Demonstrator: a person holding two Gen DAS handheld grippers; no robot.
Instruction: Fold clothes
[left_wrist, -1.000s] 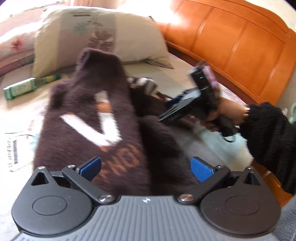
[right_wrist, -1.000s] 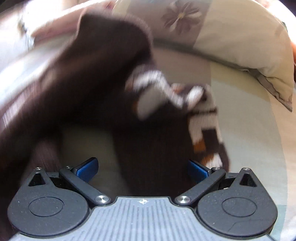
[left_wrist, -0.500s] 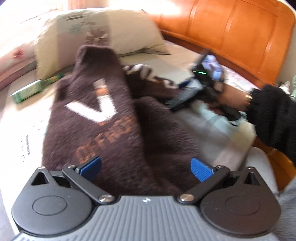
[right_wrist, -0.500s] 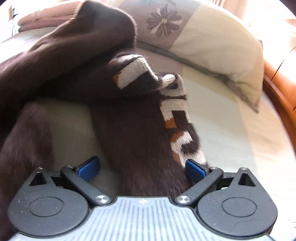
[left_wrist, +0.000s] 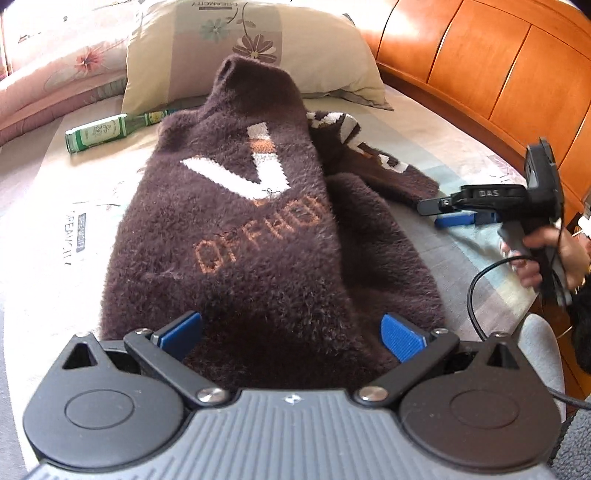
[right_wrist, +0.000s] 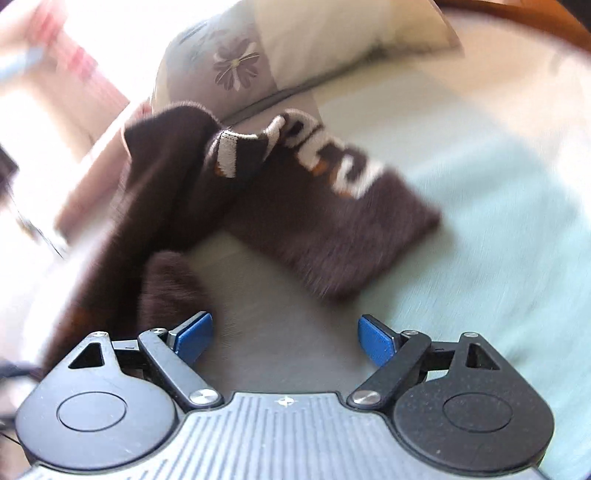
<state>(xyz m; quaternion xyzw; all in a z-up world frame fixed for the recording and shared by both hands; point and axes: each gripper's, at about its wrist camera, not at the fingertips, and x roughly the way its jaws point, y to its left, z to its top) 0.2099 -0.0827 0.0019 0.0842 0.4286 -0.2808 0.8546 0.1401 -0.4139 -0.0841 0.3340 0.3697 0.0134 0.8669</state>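
Judging by its fuzzy pile, the brown sweater (left_wrist: 258, 236) sprawled on the bed (left_wrist: 55, 206) should be soft, floppy and light, so with my left hand-held gripper (left_wrist: 291, 332) and right hand-held gripper (right_wrist: 284, 332) both spread empty, I'd pinch the hem corners or the loose sleeve (right_wrist: 332, 221).

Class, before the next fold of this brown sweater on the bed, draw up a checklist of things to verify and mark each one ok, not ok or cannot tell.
1. Left gripper open, holding nothing: ok.
2. Right gripper open, clear of fabric: ok.
3. Brown sweater body lying flat on the bed: ok.
4. Patterned sleeve folded onto the body: not ok, it splays out sideways.
5. Green bottle clear of the sweater: cannot tell, its neck ends right at the shoulder.
6. Right wrist view sharp enough to aim: not ok, blurred.
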